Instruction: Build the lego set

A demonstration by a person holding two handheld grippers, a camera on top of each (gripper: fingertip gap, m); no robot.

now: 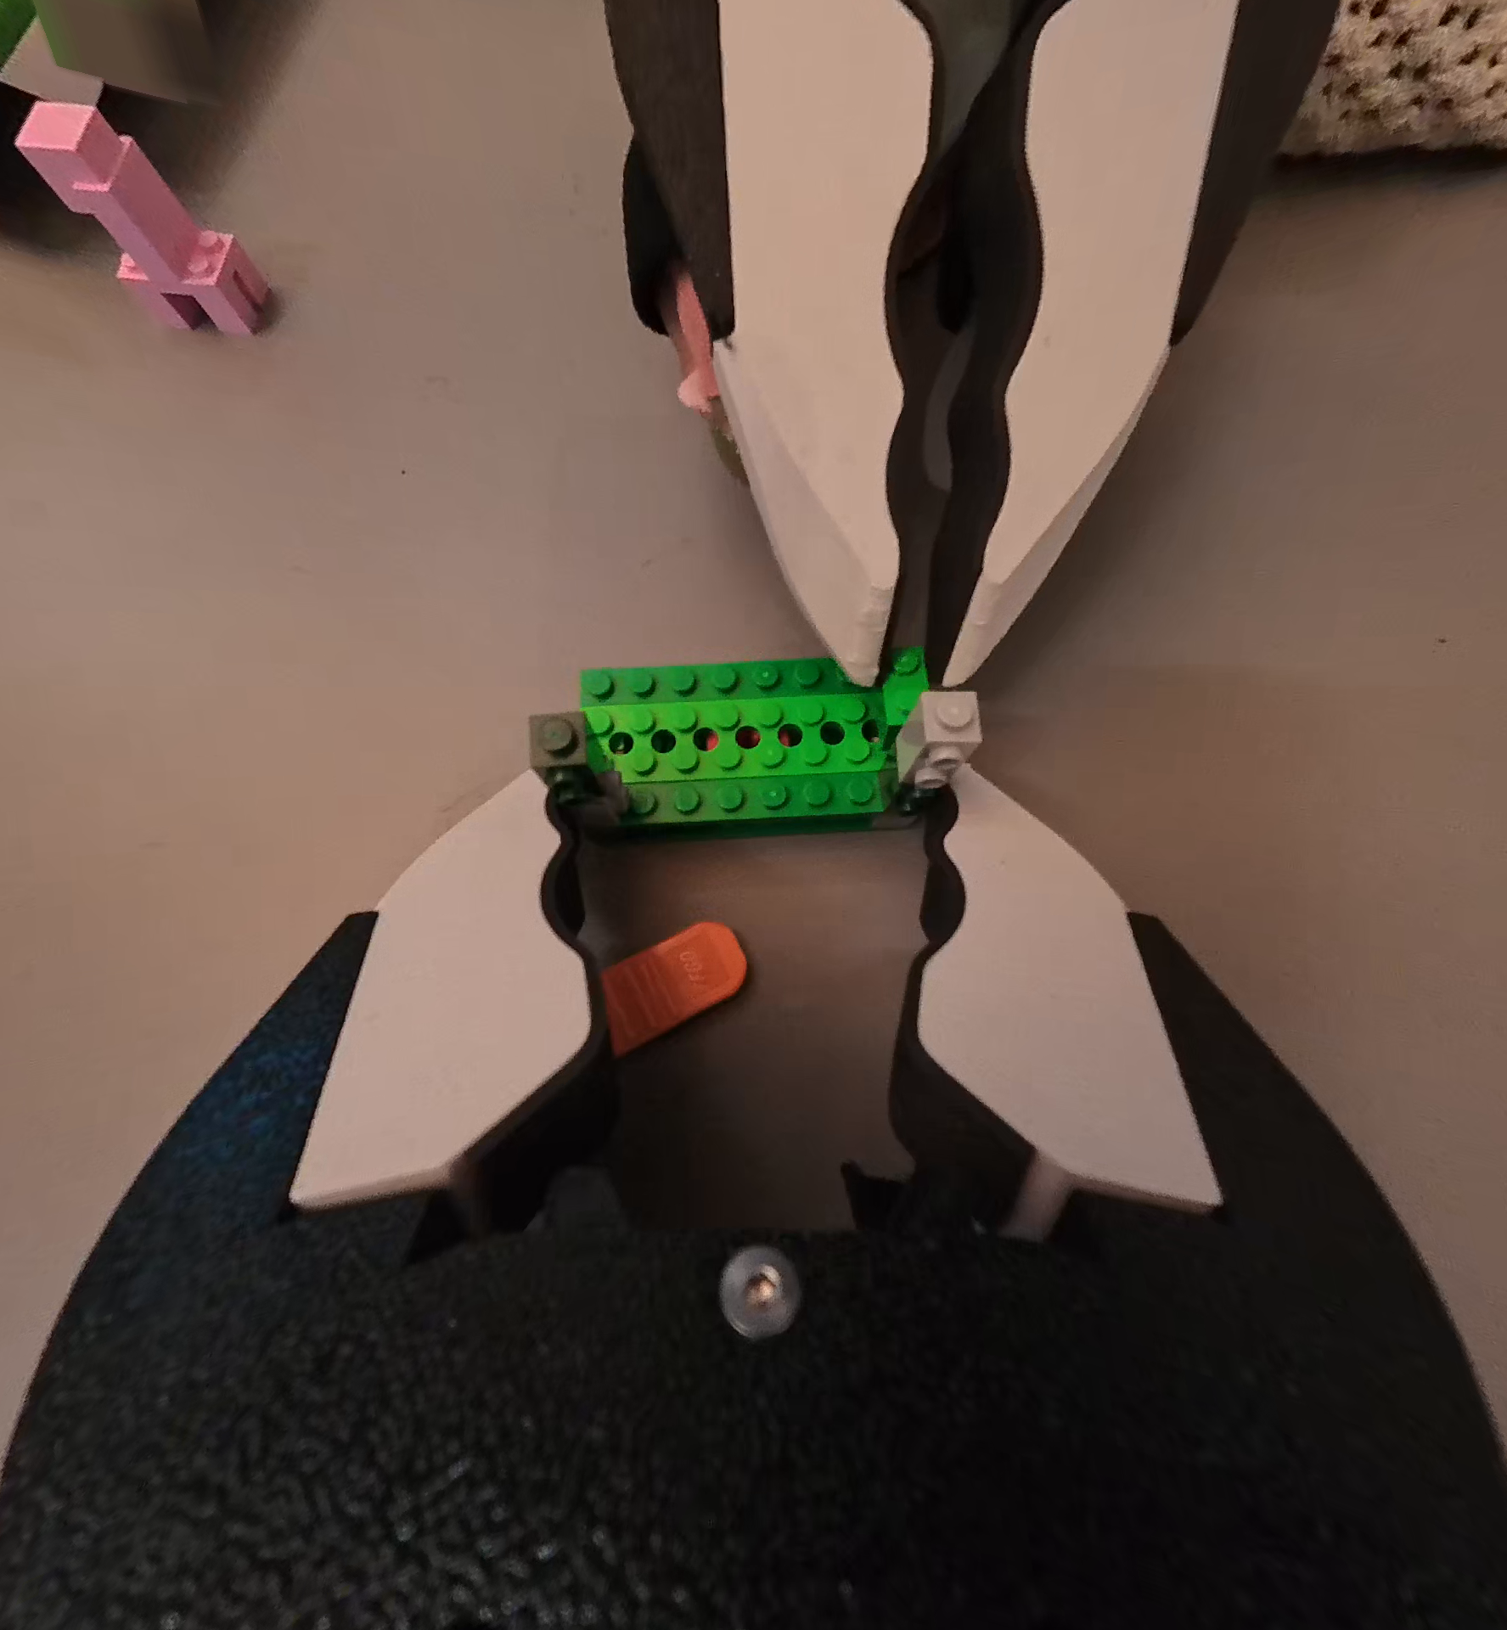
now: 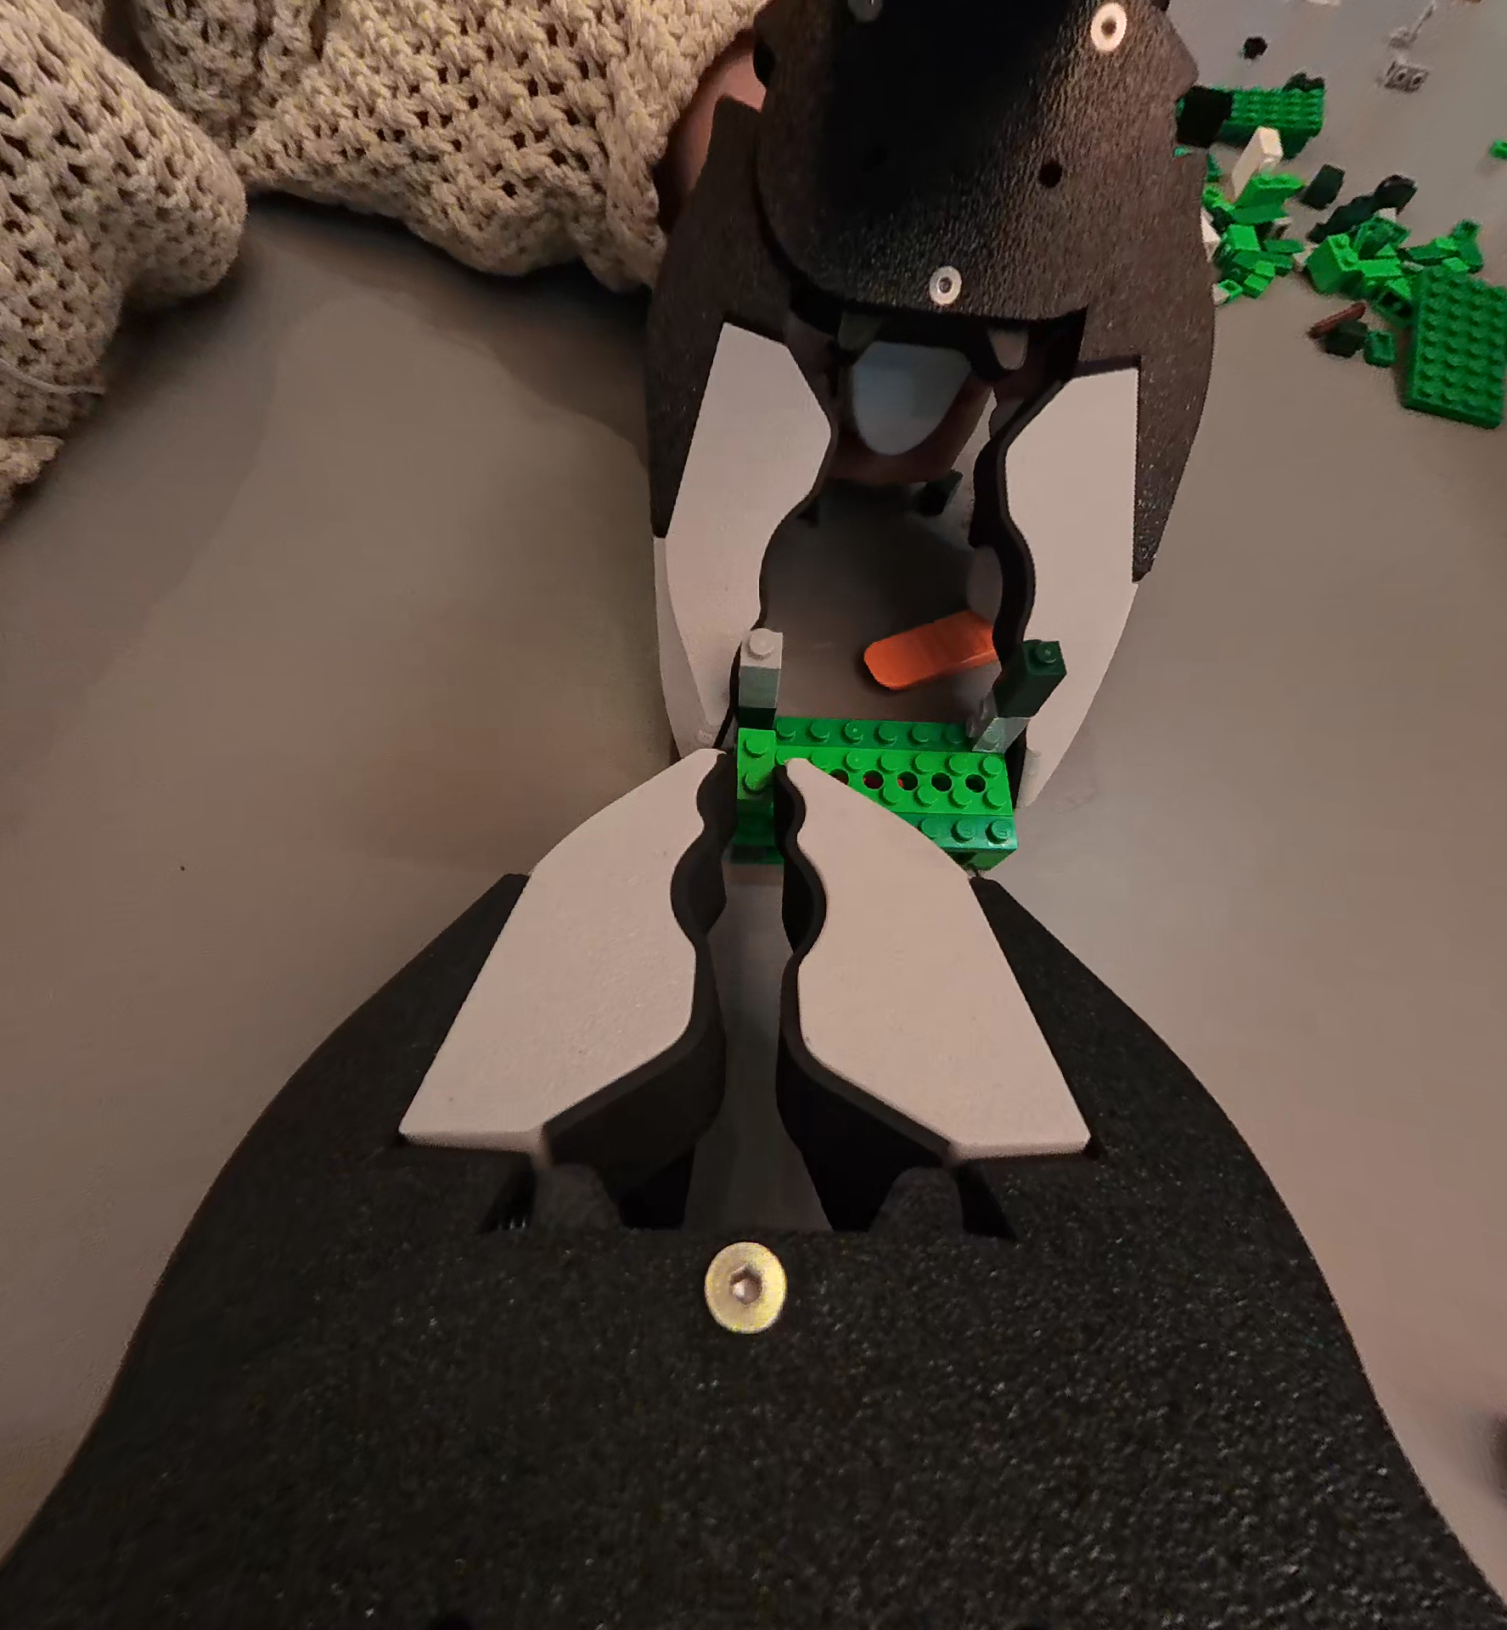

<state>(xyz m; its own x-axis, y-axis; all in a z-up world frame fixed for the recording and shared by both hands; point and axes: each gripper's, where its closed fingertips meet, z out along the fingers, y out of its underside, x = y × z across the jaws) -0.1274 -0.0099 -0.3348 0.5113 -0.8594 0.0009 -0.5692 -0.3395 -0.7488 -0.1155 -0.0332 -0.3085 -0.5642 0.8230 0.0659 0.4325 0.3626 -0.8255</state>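
A green lego build (image 1: 732, 741) of stacked studded plates, one with a row of holes, rests on the grey table. A dark grey post (image 1: 560, 741) stands at one end and a light grey post (image 1: 948, 732) at the other. My left gripper (image 1: 749, 794) is shut across the build, one finger at each post end. My right gripper (image 2: 754, 776) comes from the opposite side and is shut on a small green brick (image 2: 754, 763) at the build's corner next to the light grey post (image 2: 761, 670). The right gripper also shows in the left wrist view (image 1: 908, 675).
An orange brick separator (image 1: 675, 979) lies on the table between the left fingers. A pink lego figure (image 1: 150, 229) lies at the far left. A pile of loose green bricks (image 2: 1393, 265) lies beyond the left gripper. A knitted blanket (image 2: 291, 132) borders the table. Both grippers' tips are close together, under 4 cm apart. The orange brick separator (image 1: 675, 979) lies around 4 cm away from my left fingertips. Look for it in the right wrist view (image 2: 909, 655) too.
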